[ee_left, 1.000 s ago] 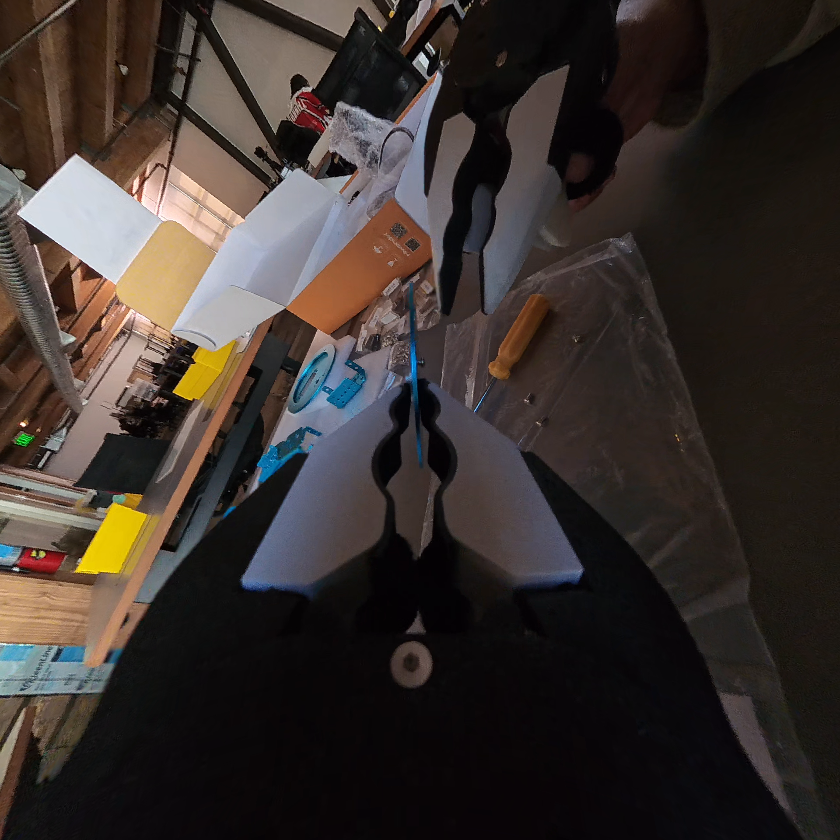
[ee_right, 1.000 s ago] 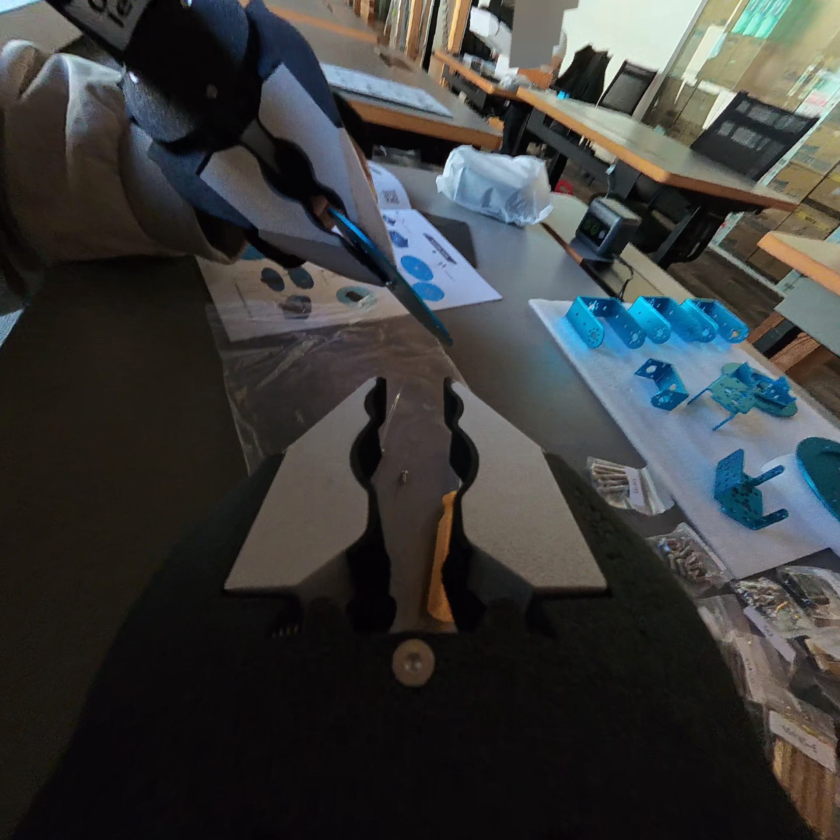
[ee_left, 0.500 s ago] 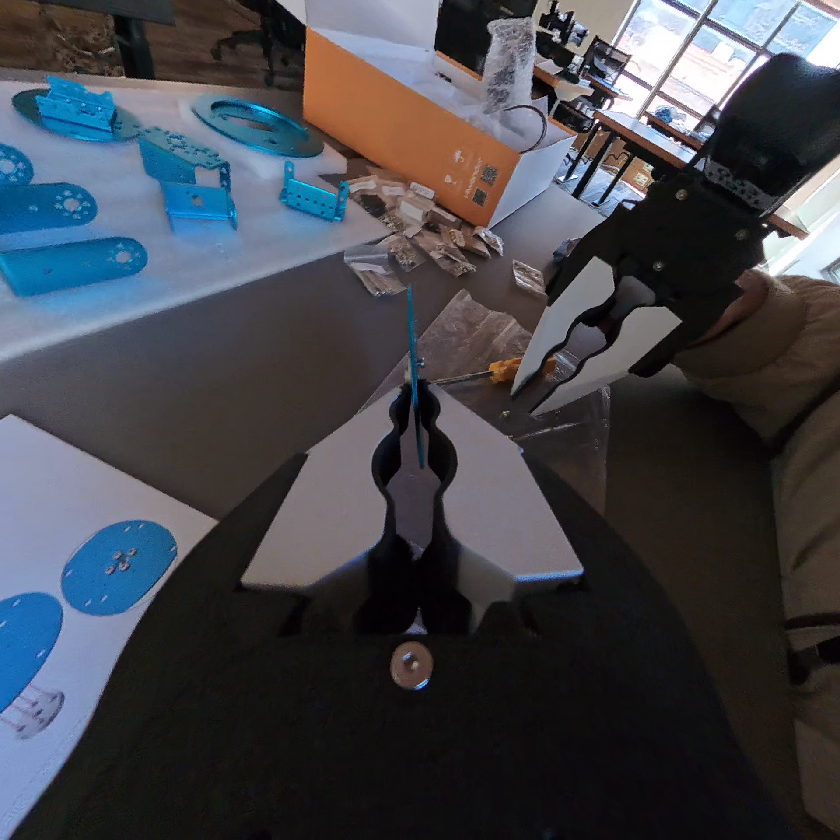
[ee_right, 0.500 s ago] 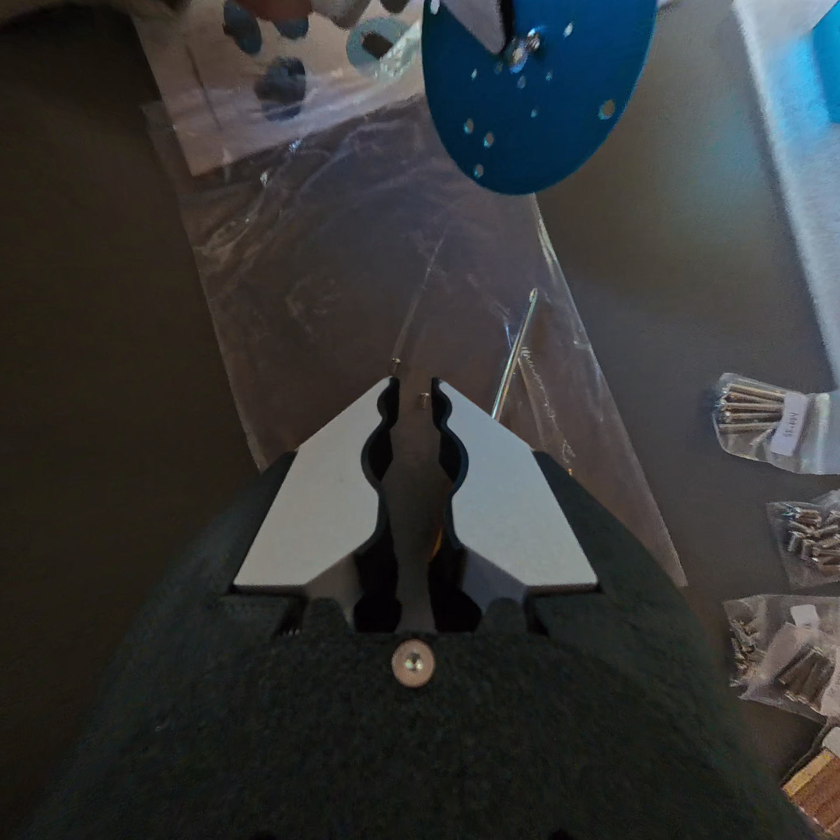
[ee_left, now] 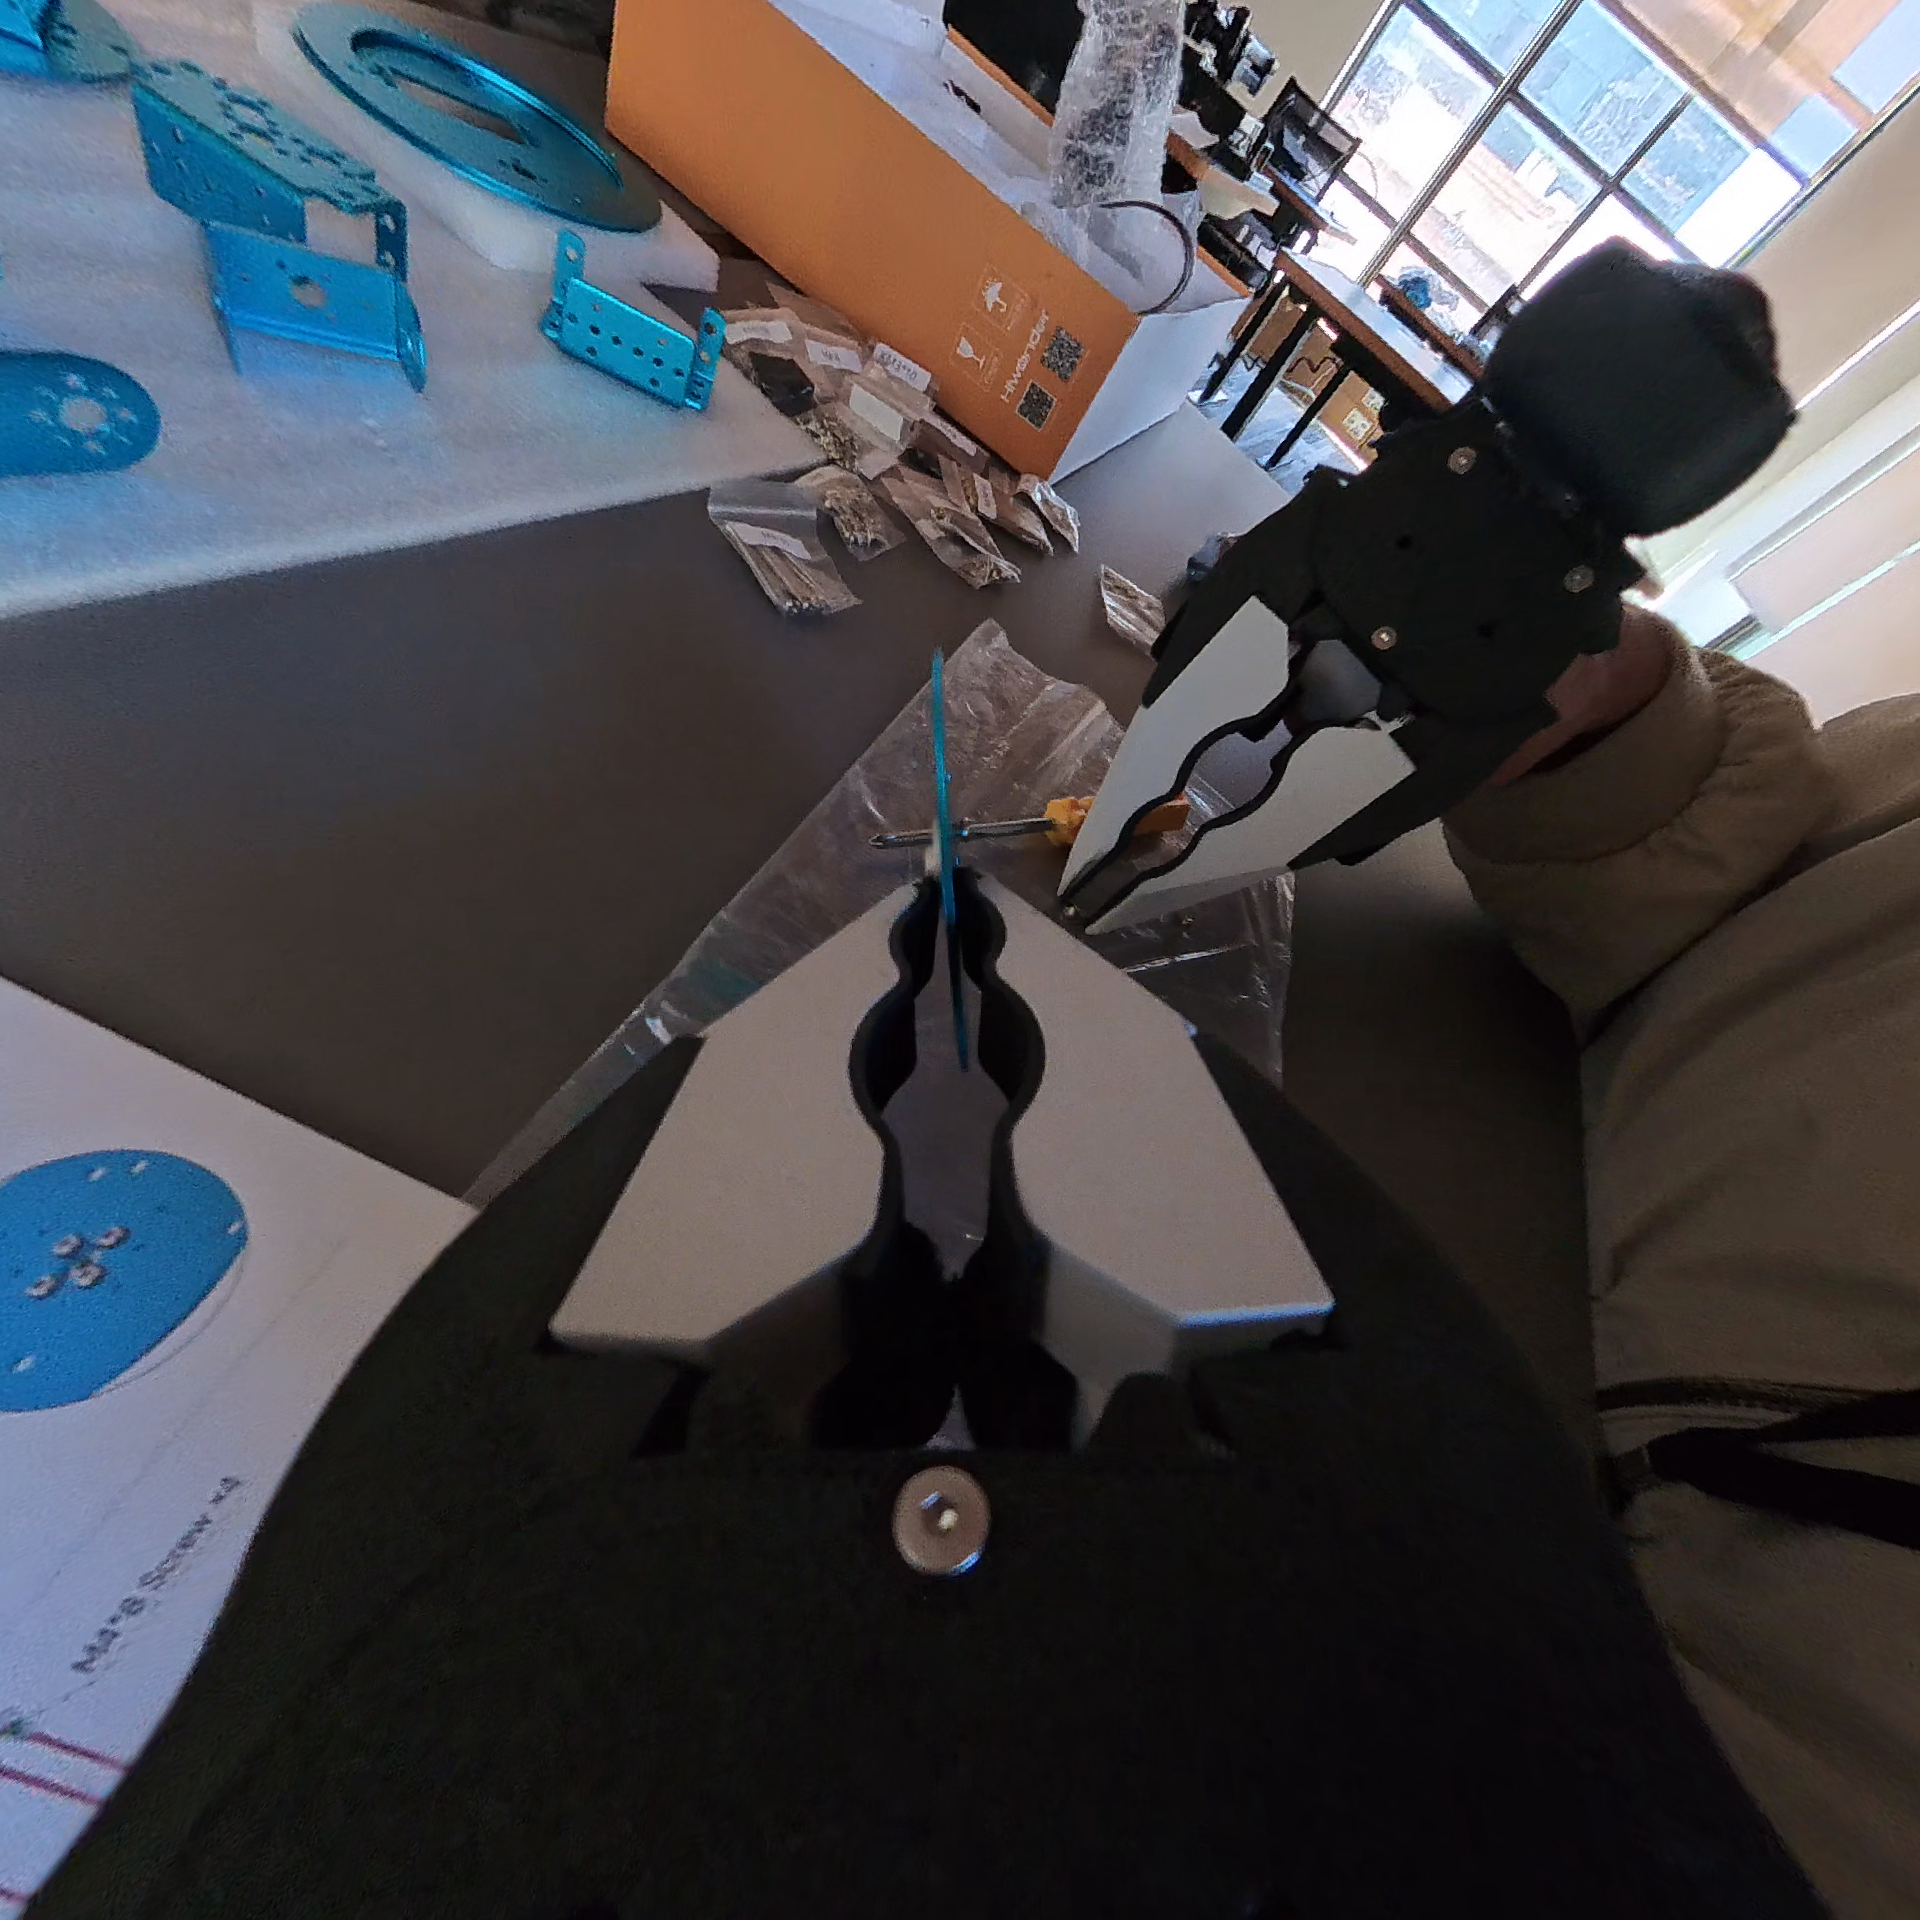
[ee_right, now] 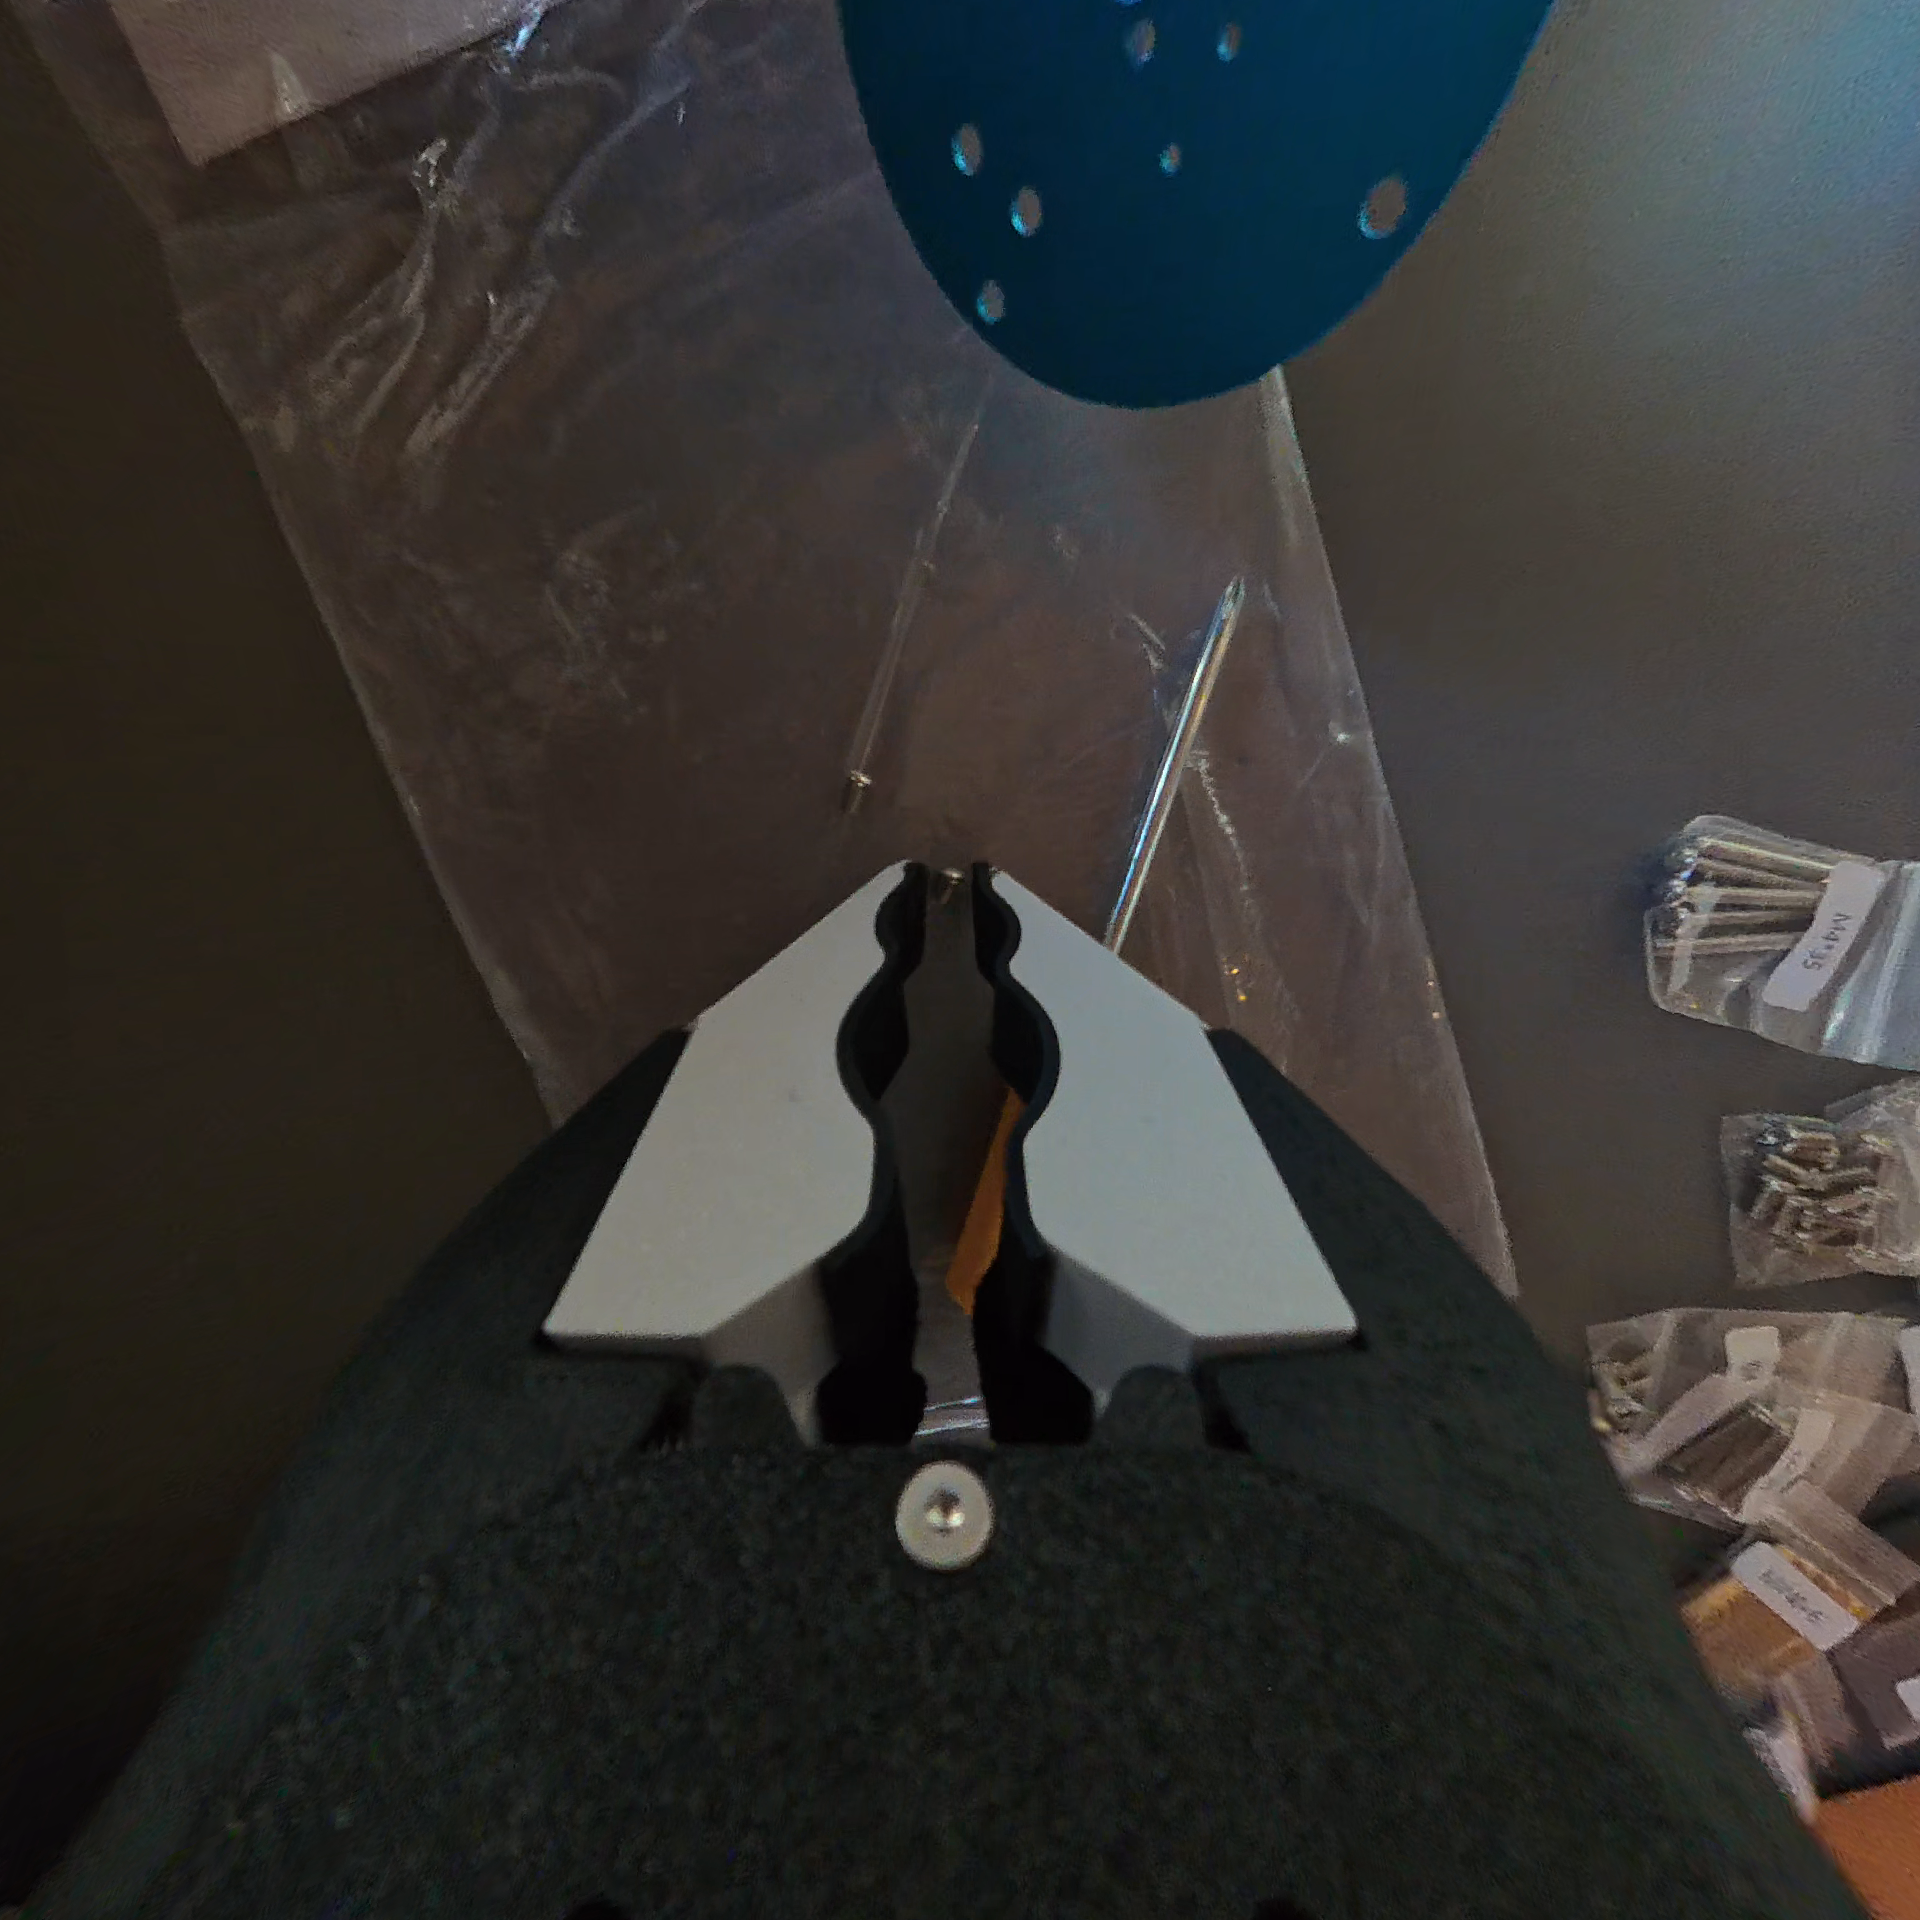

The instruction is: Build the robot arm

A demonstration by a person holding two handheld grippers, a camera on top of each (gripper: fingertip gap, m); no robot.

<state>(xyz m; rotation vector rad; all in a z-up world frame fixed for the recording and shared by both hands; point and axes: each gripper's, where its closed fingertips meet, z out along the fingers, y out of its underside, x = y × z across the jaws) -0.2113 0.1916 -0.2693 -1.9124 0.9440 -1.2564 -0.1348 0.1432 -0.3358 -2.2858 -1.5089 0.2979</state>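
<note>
Two grippers show, each over a clear plastic bag (ee_right: 665, 499) spread on the dark grey table (ee_left: 312, 748). In the left wrist view the left gripper (ee_left: 948, 883) has its jaws closed tight on a thin blue disc (ee_left: 943, 790), seen edge-on at frame centre with its edge running up and down the picture, above the fingertips. The right wrist view shows the same disc's flat perforated face (ee_right: 1143, 197) at the top of the frame.

Right of centre in the left wrist view, the right gripper (ee_left: 1081, 902) points down at the bag. In its own view its jaws stand narrow, a slight gap between the tips, with a small screw (ee_right: 948, 881) in that gap; whether the tips pinch it I cannot tell. Another small screw (ee_right: 856, 790) lies just above and left of it on the bag.

A screwdriver's metal shaft (ee_right: 1174, 769) slants up and right, tip toward the upper right, its orange handle (ee_right: 987, 1195) showing between the fingers. Small bags of hardware (ee_right: 1787, 945) line the right edge. Blue metal brackets (ee_left: 301, 249) and an orange box (ee_left: 894, 208) fill the upper left of the left wrist view.
</note>
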